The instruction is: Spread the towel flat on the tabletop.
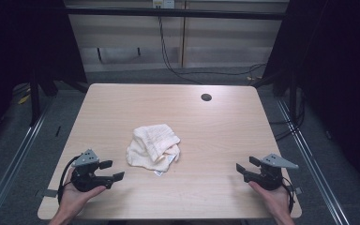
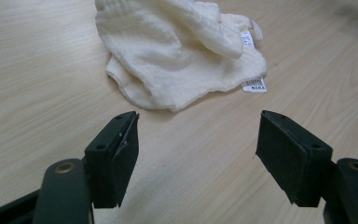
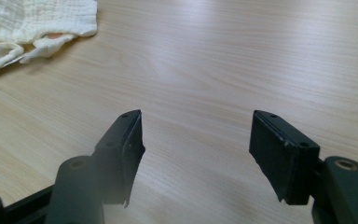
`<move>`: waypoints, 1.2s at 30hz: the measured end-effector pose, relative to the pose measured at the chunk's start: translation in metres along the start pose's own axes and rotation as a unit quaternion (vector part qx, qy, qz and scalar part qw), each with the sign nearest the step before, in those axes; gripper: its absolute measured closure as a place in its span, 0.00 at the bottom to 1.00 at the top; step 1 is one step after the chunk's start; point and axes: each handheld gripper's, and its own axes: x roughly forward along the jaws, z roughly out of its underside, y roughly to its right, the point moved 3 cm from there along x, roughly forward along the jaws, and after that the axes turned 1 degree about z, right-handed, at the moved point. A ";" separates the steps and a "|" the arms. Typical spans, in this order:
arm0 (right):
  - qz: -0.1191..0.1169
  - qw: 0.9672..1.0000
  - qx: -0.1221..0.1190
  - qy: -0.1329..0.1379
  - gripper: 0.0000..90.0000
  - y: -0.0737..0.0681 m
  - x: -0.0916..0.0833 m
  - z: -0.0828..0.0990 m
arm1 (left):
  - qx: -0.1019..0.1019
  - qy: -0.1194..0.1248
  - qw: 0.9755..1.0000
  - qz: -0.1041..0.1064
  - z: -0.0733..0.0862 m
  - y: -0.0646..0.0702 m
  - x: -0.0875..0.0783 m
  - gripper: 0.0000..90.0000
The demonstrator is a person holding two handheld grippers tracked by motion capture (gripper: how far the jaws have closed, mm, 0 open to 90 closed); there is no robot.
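- A cream cloth (image 1: 152,146) lies crumpled in a loose heap near the middle of the tabletop (image 1: 215,136), a little toward the person's side and slightly left of centre.
- Nothing appears to have been done to the cloth yet: it is bunched, folded over itself unevenly, and no tool touches it. I judge the work to be at its very start, with all the handling of the cloth left to do.
- The left tool (image 1: 112,171) rests low at the near left of the tabletop, held in a hand, its two black jaws spread wide with only bare wood between them. The cloth sits near, just ahead of it.
- The right tool (image 1: 246,168) sits at the near right, well apart from the cloth, its jaws likewise spread and holding nothing.
- The cloth looks soft and thin, with a fine ribbed or crinkled weave like gauze. Its edges are hemmed, and they curl.
- Two small white tags (image 2: 253,84) with printed marks stick out at its near edge.
- The tabletop is smooth, pale wood-grain laminate with rounded corners and a dark round cable hole (image 1: 206,97) toward the far side.
- The jaw pads (image 2: 121,154) are matte black, flat-faced blocks, looking rubbery.
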 end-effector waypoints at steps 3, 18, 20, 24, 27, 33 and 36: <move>-0.022 1.000 0.008 0.011 0.40 -0.002 -0.002 -0.002 | 0.000 -0.008 1.000 0.000 0.001 -0.001 0.003 0.34; -0.062 0.998 0.011 -0.012 0.36 -0.012 -0.005 -0.010 | 0.022 0.003 1.000 -0.015 -0.020 -0.003 0.018 0.38; -0.069 0.997 0.007 -0.020 0.35 -0.016 -0.002 -0.010 | 0.036 0.006 0.999 -0.012 -0.032 -0.001 0.025 0.43; -0.082 0.996 0.000 -0.015 0.37 -0.019 -0.003 -0.011 | 0.049 0.022 0.998 0.008 -0.052 0.001 0.029 0.53; -0.091 0.996 -0.006 -0.015 0.37 -0.021 -0.003 -0.012 | 0.046 0.035 0.998 0.016 -0.065 0.000 0.033 0.55; -0.106 0.994 -0.010 -0.016 0.37 -0.025 -0.005 -0.011 | 0.025 0.022 0.999 0.016 -0.073 -0.010 0.055 0.58; -0.108 0.994 -0.015 -0.021 0.37 -0.026 -0.003 -0.011 | 0.025 0.006 1.000 0.011 -0.069 -0.017 0.067 0.58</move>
